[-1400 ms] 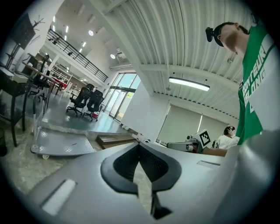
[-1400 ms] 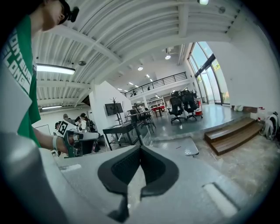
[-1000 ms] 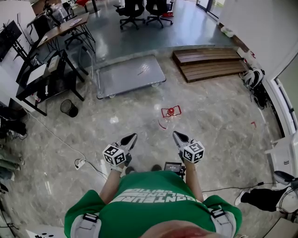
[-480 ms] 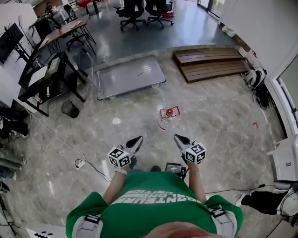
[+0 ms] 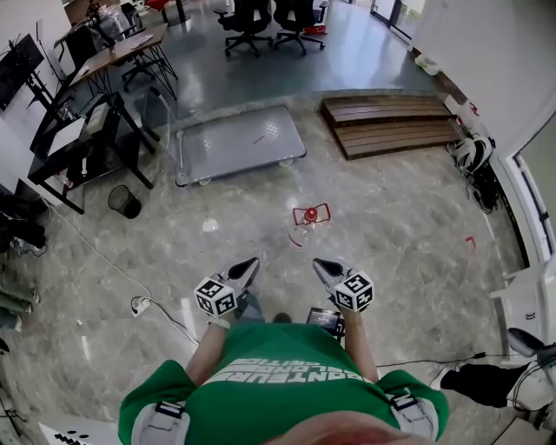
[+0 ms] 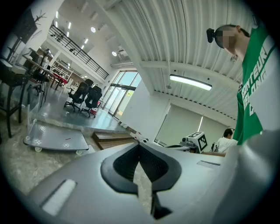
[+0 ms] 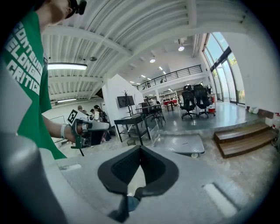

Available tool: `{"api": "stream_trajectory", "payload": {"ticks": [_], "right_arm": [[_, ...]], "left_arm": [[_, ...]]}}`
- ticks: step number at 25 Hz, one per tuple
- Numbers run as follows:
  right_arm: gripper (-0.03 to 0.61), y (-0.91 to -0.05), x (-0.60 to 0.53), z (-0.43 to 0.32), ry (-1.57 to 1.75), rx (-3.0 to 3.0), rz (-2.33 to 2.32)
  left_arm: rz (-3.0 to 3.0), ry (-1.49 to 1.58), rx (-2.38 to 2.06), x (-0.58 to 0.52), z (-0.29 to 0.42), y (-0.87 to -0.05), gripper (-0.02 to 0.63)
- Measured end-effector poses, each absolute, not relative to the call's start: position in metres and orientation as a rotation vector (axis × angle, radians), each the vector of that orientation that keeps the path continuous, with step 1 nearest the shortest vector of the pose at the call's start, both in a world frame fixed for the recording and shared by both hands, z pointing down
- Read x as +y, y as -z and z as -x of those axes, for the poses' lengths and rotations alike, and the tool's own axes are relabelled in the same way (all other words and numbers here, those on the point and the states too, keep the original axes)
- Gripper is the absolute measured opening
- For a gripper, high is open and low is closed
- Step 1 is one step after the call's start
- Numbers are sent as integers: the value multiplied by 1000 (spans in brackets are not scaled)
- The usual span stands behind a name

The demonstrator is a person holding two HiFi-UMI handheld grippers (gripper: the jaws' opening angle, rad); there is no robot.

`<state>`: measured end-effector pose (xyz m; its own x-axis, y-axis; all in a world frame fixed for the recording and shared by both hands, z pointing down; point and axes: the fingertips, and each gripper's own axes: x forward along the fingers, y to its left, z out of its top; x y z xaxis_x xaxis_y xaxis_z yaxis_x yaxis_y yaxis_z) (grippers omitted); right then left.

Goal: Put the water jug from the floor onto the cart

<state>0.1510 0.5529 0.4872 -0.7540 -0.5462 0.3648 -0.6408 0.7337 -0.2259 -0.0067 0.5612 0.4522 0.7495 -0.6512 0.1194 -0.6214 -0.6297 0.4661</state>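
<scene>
The water jug (image 5: 310, 213) stands on the stone floor ahead of me, seen from above as a red cap inside a red handle frame. The cart (image 5: 234, 143) is a flat grey platform trolley farther off, also in the left gripper view (image 6: 57, 138) and the right gripper view (image 7: 181, 144). My left gripper (image 5: 250, 262) and right gripper (image 5: 318, 263) hang side by side in front of my body, well short of the jug. Both are shut with nothing between the jaws, tips meeting in each gripper's own view (image 6: 139, 145) (image 7: 140, 148).
Wooden steps (image 5: 395, 122) lie right of the cart. Black desks (image 5: 87, 130) and a waste bin (image 5: 124, 202) line the left side, with office chairs (image 5: 261, 17) at the back. A power strip with its cable (image 5: 139, 306) lies on the floor at my left.
Both grippers have shifted a little and the right one has dipped slightly. They stay shut and empty. The jug and cart have not moved.
</scene>
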Motion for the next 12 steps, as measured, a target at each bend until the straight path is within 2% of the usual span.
{"api": "stream_trajectory", "payload": {"ticks": [7, 12], "right_arm": [[-11, -494, 530, -163, -532, -2623, -989], [-9, -500, 500, -145, -549, -2617, -987]], "left_arm": [[-2485, 132, -931, 530, 0, -448, 2], [-2443, 113, -950, 510, 22, -463, 2]]}}
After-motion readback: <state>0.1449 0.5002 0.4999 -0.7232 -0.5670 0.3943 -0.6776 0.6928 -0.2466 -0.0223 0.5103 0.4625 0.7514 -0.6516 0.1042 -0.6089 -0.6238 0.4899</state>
